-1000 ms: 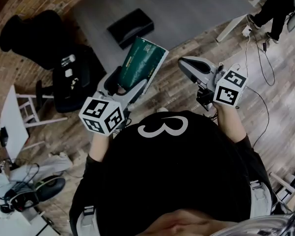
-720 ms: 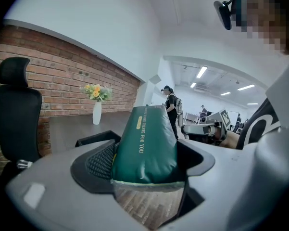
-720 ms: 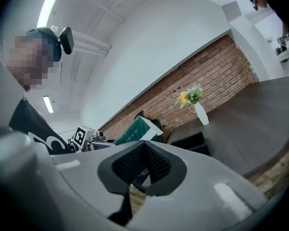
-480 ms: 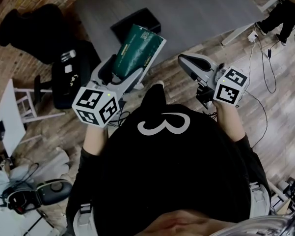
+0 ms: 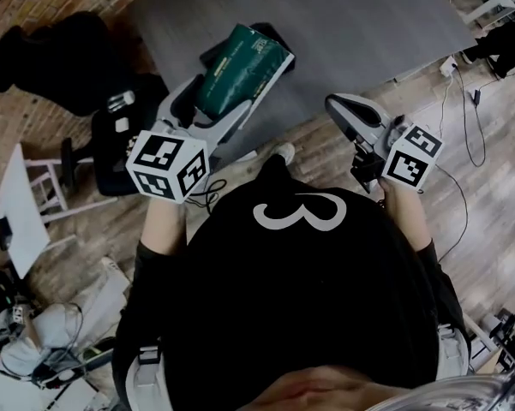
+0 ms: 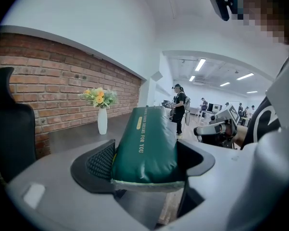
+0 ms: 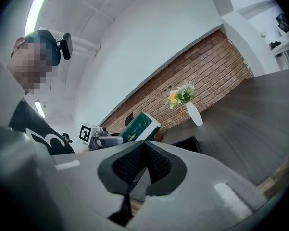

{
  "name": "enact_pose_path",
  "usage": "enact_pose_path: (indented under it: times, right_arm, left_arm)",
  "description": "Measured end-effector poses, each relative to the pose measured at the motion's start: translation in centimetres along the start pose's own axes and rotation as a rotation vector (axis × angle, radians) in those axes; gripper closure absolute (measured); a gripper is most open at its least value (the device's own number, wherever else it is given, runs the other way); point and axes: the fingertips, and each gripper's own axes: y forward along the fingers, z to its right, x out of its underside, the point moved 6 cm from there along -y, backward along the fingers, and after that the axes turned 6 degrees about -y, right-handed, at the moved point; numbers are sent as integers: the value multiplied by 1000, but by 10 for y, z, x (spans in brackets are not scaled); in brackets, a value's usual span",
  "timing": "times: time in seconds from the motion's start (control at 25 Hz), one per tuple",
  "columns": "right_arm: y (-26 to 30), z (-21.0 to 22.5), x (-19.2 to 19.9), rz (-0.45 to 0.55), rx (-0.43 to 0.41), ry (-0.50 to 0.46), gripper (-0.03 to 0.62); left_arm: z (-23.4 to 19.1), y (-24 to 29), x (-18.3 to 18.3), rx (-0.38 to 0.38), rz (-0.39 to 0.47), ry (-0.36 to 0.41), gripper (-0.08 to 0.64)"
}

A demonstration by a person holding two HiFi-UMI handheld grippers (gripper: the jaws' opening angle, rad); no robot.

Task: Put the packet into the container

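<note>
In the head view, we see a grey table [image 5: 351, 24] ahead, with a black chair [image 5: 51, 54], a dark bag [image 5: 124, 139] and a white stool [image 5: 26, 204] on the wooden floor to the left. The left gripper [image 5: 212, 108] clamps the green packet [image 5: 244, 62], which is held in the air in front of the black container [image 5: 212, 56] on the table and hides most of it. The packet's long axis runs from the jaws up and to the right, away from the person. The right gripper [image 5: 341, 110] is held apart to the right, near the table edge. In the left gripper view, both pads press on the packet's sides. It points straight ahead along the jaws, and its print runs lengthwise. Beyond it a white vase [image 6: 102, 121] of flowers stands before a brick wall [image 6: 62, 88]. In the right gripper view, the jaws are closed together with nothing between them.
</note>
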Motion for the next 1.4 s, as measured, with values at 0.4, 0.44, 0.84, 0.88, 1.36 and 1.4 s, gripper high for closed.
enact_pose_path:
  times: [0.4, 0.44, 0.84, 0.88, 1.36, 1.4]
  right_arm:
    - [22, 27, -7, -20, 40, 39, 591]
    - [24, 30, -6, -23, 44, 45, 591]
    - [35, 50, 4, -42, 83, 97, 592]
    - [36, 52, 5, -44, 88, 102, 592]
    - [38, 68, 21, -64, 114, 163, 591]
    - [38, 69, 23, -63, 117, 167, 591]
  left_arm:
    - [-41, 47, -3, 34, -88, 85, 140]
    - [-44, 51, -2, 40, -97, 98, 138]
    - [-70, 80, 12, 84, -201, 249, 140]
    - [-72, 83, 16, 93, -214, 258, 140]
    - [-89, 121, 47, 127, -346, 345, 140]
    - [-90, 124, 50, 129, -358, 344, 140]
